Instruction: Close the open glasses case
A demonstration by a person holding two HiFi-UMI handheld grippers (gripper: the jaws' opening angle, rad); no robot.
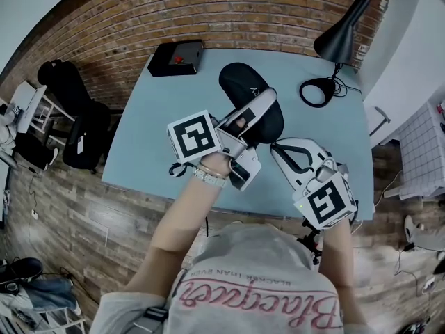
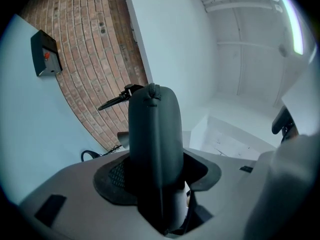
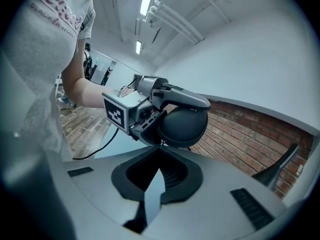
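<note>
Centre frame above the bench (image 1: 153,145), the glasses case (image 1: 236,82) is clamped between the jaws of the left gripper (image 2: 156,194) and should be held still while the right gripper (image 3: 161,146), jaws closed together on nothing evident by its seam, is drawn steadily along that seam.

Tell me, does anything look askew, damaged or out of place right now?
Nothing stands out. The left claw grips the glasses case over the table; the right claw is shut and empty. The lamp stands upright, the black box lies flat.
</note>
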